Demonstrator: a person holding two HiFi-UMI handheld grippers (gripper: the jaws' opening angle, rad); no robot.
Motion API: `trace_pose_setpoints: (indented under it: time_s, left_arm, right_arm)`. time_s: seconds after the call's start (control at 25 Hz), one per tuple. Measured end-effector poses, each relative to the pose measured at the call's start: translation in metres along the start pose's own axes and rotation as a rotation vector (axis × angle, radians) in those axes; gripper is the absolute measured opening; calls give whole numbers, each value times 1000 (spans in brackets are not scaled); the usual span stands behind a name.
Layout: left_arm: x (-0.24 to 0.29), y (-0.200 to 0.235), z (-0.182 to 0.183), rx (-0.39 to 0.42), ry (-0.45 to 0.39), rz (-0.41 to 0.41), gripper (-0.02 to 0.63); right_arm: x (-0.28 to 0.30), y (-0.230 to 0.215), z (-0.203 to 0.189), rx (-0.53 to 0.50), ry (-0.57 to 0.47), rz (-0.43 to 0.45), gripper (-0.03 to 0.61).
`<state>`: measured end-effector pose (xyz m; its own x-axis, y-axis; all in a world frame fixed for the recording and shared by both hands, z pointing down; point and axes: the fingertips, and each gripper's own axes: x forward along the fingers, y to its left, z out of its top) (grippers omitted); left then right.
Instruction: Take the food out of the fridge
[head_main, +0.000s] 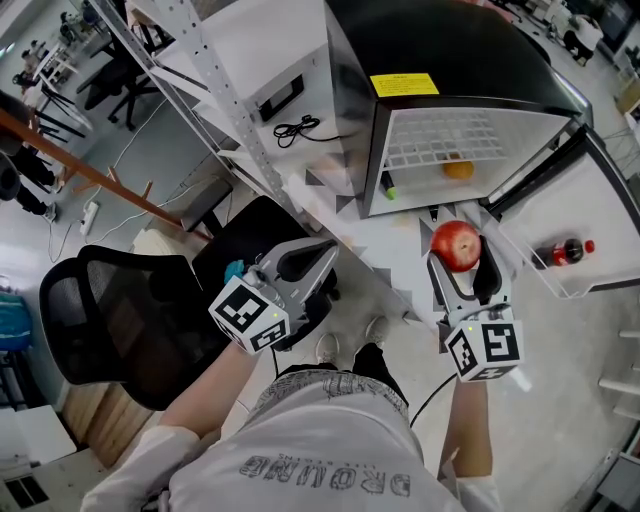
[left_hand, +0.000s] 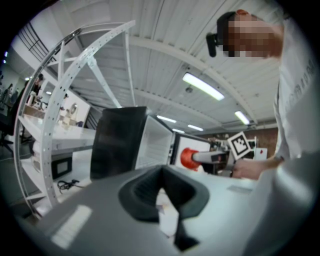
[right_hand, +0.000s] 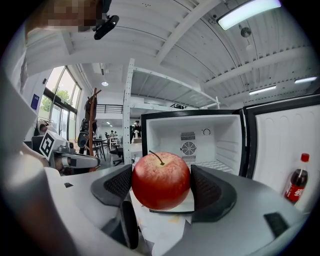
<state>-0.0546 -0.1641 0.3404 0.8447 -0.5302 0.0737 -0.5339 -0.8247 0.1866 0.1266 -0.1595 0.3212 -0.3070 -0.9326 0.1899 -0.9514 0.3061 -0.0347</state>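
A red apple (head_main: 456, 244) sits between the jaws of my right gripper (head_main: 458, 262), which is shut on it in front of the open fridge (head_main: 450, 60). In the right gripper view the apple (right_hand: 161, 180) fills the gap between the two black pads of that gripper (right_hand: 161, 196). An orange (head_main: 458, 169) lies on the wire shelf inside the fridge. A cola bottle (head_main: 563, 252) rests in the door shelf and also shows as a cola bottle (right_hand: 297, 184) at the right. My left gripper (head_main: 312, 258) hangs to the left, shut and empty; its jaws (left_hand: 161, 192) meet.
A small green-tipped item (head_main: 390, 192) lies at the fridge's bottom left corner. A white metal rack (head_main: 215, 70) with a microwave (head_main: 280, 95) stands left of the fridge. A black mesh office chair (head_main: 120, 320) is at the lower left.
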Motion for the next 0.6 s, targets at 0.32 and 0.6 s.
trace_pose_setpoints:
  time_s: [0.32,0.6]
  left_arm:
    - [4,-3,0,2,5,0,5]
    - [6,-4,1,3,5,5,5]
  right_arm:
    - [-2,-5,-2,4,6,-2,333]
    - [-1,-6,-3,-1,7,3,333]
